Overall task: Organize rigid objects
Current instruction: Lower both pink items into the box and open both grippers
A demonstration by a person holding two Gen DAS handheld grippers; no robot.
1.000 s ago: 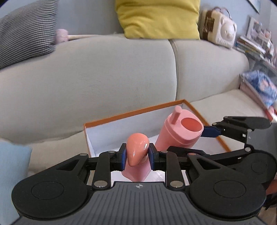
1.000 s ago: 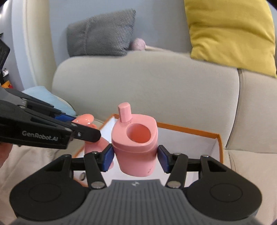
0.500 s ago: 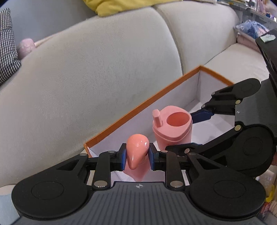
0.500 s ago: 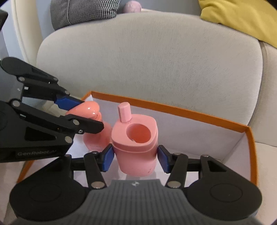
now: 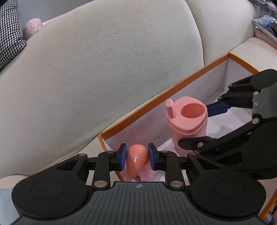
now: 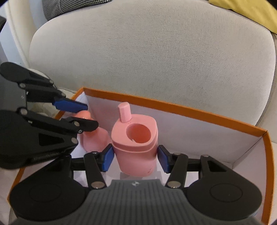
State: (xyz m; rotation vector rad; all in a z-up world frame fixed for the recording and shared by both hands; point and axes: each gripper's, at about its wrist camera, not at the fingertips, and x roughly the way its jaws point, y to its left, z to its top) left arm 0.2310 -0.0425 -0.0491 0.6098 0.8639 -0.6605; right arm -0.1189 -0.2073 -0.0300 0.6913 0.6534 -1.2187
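My left gripper [image 5: 136,158] is shut on a pink heart-topped piece [image 5: 135,161], low inside the left end of the orange-rimmed white box [image 5: 155,94]. My right gripper [image 6: 135,158] is shut on a pink cup-like holder [image 6: 136,143] with a round hole and a short peg on top, its base near the box floor. The holder also shows in the left wrist view [image 5: 187,121], just right of the heart piece. The left gripper and heart piece [image 6: 94,136] show at the left of the right wrist view.
The box rim [image 6: 199,112] rests on a beige sofa seat against the backrest [image 5: 103,69]. A houndstooth cushion [image 5: 8,32] lies at the upper left and a yellow cushion [image 6: 251,12] at the upper right.
Both grippers have come down into the box with their pink pieces still held. The view has tipped down toward the box floor.
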